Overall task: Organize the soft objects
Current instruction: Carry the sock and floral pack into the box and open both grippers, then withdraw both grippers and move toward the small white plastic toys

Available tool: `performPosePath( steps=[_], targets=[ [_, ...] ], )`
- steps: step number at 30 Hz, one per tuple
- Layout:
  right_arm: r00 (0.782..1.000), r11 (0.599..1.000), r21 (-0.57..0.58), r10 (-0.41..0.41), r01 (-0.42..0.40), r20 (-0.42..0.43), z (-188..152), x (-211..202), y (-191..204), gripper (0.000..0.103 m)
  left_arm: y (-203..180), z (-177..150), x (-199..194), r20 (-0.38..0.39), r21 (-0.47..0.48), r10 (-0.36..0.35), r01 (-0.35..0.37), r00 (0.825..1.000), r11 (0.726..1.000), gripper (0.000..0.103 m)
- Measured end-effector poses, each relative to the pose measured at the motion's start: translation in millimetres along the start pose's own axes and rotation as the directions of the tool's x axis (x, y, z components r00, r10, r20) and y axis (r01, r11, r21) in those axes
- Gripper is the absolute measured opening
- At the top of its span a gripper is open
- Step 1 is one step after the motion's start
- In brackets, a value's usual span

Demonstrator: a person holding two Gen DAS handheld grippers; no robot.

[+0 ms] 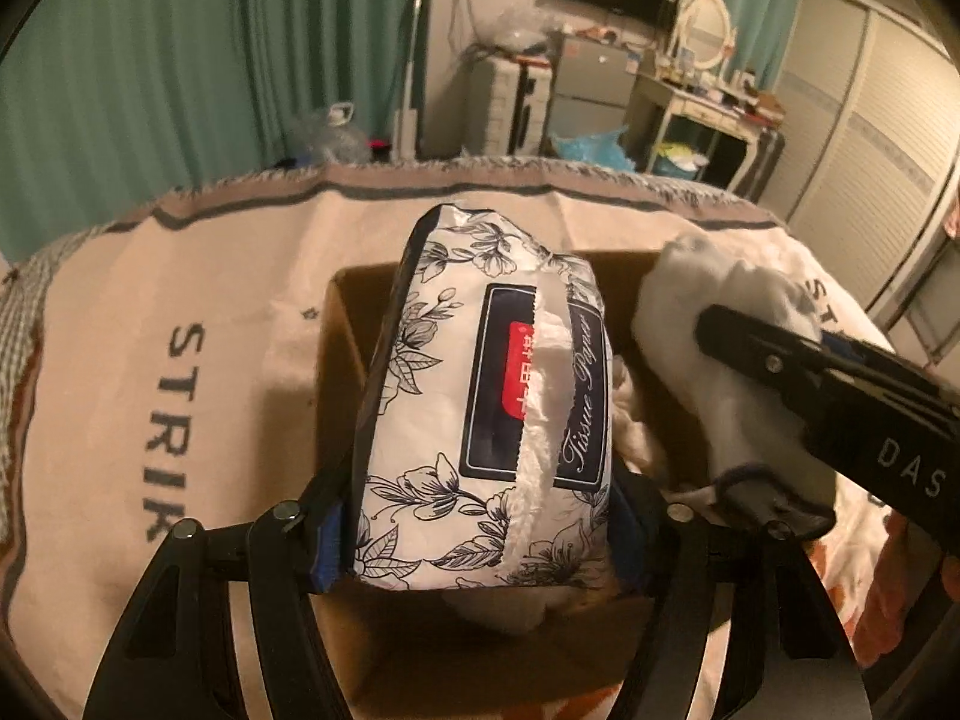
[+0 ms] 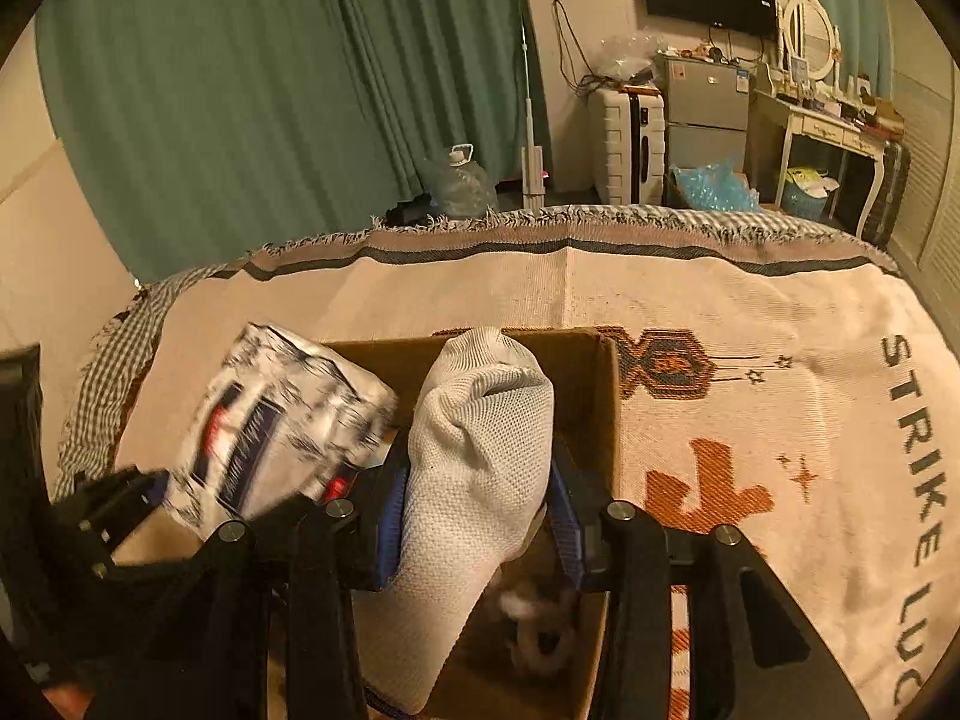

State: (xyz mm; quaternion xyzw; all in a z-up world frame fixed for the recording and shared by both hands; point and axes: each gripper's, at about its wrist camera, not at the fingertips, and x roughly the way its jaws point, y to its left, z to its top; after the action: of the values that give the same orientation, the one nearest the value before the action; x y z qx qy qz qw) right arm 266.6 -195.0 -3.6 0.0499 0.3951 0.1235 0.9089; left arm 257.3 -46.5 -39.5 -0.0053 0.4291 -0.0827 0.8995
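The left gripper (image 1: pixel 480 534) is clamping a tissue pack (image 1: pixel 486 396) above the cardboard box (image 1: pixel 342 360); just beside it, the right gripper (image 2: pixel 480 516) is pinching a white sock (image 2: pixel 480 450) over that box.

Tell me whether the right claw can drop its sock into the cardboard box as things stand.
Probably yes. The right claw holds the white sock over the open cardboard box; the tissue pack sits to one side, not under it.

Bed under cream fringed blanket (image 2: pixel 480 294) (lettered "STRIKE"), open cardboard box (image 2: pixel 591 396) resting on it
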Motion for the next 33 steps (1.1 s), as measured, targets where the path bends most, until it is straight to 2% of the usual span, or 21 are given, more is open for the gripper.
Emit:
performPosePath(
  steps=[1,2,3,5,9,13,15,18,22,23,24,26,28,30,33],
  targets=[
    [1.0,1.0,0.0,-0.005,0.005,0.002,0,3,0,0.046,-3,0,0,0.014,0.017,0.028,-0.028,1.0,0.999,0.08],
    [1.0,1.0,0.002,-0.012,0.012,0.005,1,3,1,0.052,-5,-1,-1,0.032,0.035,0.048,-0.049,0.998,0.998,0.083],
    [1.0,1.0,0.007,-0.017,0.017,0.01,1,3,1,0.062,-6,-2,-4,0.049,0.048,0.058,-0.061,0.997,0.997,0.083],
    [1.0,1.0,0.022,-0.017,0.017,0.025,2,-2,0,0.068,-1,-1,-8,0.056,0.047,0.049,-0.052,0.997,0.998,0.083],
    [0.998,0.999,0.03,-0.032,0.03,0.049,9,-25,1,0.068,5,6,-33,0.075,0.002,0.049,-0.049,0.996,0.999,0.083],
    [0.994,0.999,0.035,-0.04,0.036,0.101,22,-77,11,0.068,4,16,-91,0.154,-0.019,0.045,-0.043,0.987,0.999,0.083],
    [0.991,0.999,0.026,-0.043,0.04,0.125,27,-106,19,0.068,0,20,-126,0.203,-0.006,0.032,-0.032,0.979,0.999,0.083],
    [0.989,1.0,0.02,-0.015,0.012,0.149,32,-162,34,0.068,-7,19,-193,0.299,0.013,0.018,-0.023,0.954,1.0,0.083],
    [0.978,1.0,0.013,-0.025,0.023,0.207,28,-230,54,0.068,-9,15,-260,0.377,0.04,0.02,-0.038,0.926,0.998,0.085],
    [0.975,1.0,0.006,-0.028,0.028,0.22,24,-250,60,0.069,-9,11,-275,0.393,0.044,0.024,-0.045,0.919,0.998,0.094],
    [0.973,1.0,-0.002,-0.03,0.031,0.228,21,-264,64,0.07,-10,9,-284,0.403,0.041,0.029,-0.05,0.915,0.998,0.097],
    [0.971,0.998,-0.023,-0.046,0.053,0.237,13,-286,72,0.071,-5,-1,-307,0.424,0.024,0.05,-0.067,0.904,0.997,0.097],
    [0.969,0.997,-0.042,-0.059,0.071,0.241,2,-302,80,0.077,1,-10,-321,0.436,0.004,0.065,-0.074,0.898,0.997,0.097],
    [0.966,0.994,-0.056,-0.072,0.088,0.247,-10,-315,87,0.085,8,-20,-326,0.433,-0.007,0.068,-0.072,0.899,0.997,0.097],
    [0.966,0.991,-0.074,-0.089,0.109,0.243,-33,-321,96,0.095,19,-37,-320,0.395,-0.016,0.068,-0.067,0.916,0.998,0.097]
  ],
)
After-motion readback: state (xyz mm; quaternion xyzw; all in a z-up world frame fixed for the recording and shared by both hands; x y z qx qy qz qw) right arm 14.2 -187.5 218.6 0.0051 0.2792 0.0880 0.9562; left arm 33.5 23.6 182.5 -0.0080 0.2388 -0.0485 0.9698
